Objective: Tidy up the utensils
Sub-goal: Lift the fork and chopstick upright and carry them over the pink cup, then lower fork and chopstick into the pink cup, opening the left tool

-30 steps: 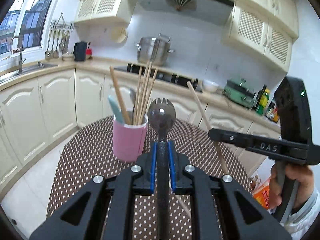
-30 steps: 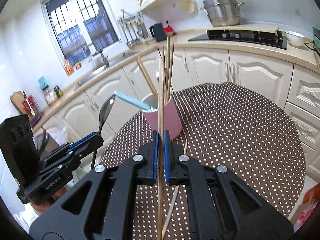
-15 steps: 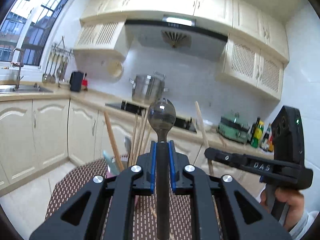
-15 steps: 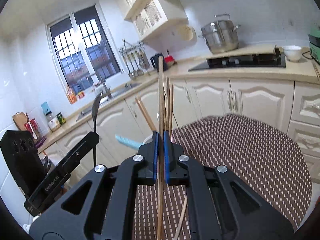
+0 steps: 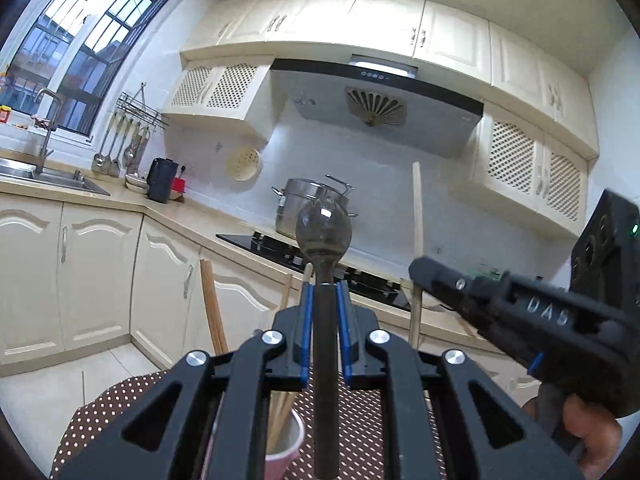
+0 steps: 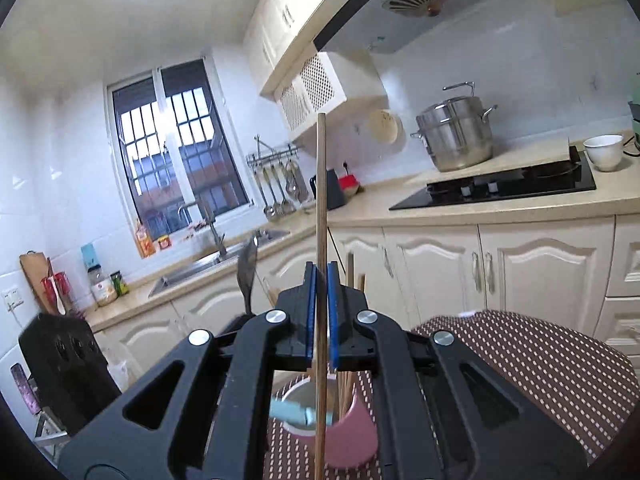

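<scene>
Left wrist view: left claw (image 5: 324, 300) clamped on dark spoon (image 5: 324, 236), upright above pink cup (image 5: 286, 446) on the dotted desk (image 5: 100, 408). Lower handle-first, vertically.

Right wrist view: right claw (image 6: 321, 312) shut on chopstick (image 6: 321, 200), directly over cup. Centre on opening, descend, then release.
</scene>
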`<control>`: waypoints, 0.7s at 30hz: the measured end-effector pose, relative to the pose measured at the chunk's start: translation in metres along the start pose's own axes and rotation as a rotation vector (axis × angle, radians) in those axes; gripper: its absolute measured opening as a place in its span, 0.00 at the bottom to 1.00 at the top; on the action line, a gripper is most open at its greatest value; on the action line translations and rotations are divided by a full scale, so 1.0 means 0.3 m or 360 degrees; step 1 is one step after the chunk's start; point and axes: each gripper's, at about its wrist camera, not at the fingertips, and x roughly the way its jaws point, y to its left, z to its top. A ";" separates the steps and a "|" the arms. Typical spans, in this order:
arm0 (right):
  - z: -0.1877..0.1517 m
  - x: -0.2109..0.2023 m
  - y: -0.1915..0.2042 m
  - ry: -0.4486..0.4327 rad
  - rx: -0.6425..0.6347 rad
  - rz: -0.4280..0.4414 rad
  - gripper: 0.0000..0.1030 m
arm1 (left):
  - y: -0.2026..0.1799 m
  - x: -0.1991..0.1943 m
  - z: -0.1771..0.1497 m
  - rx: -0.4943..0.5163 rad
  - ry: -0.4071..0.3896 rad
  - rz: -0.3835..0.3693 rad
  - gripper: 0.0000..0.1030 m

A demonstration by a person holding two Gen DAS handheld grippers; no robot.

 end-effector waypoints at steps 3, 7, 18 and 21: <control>0.000 0.038 -0.026 -0.0064 0.0017 0.0008 0.06 | 0.012 0.042 -0.020 0.0022 -0.0013 0.0037 0.11; -0.008 0.078 -0.055 -0.0110 0.0040 0.0036 0.06 | 0.018 0.073 -0.042 0.0076 -0.0071 0.0097 0.11; -0.043 0.130 -0.100 -0.0164 0.0093 0.0079 0.06 | -0.011 0.082 -0.053 0.0188 -0.0185 0.0151 0.11; -0.046 0.128 -0.101 -0.0181 0.0098 0.0084 0.06 | 0.008 0.079 -0.052 0.0148 -0.0184 0.0148 0.11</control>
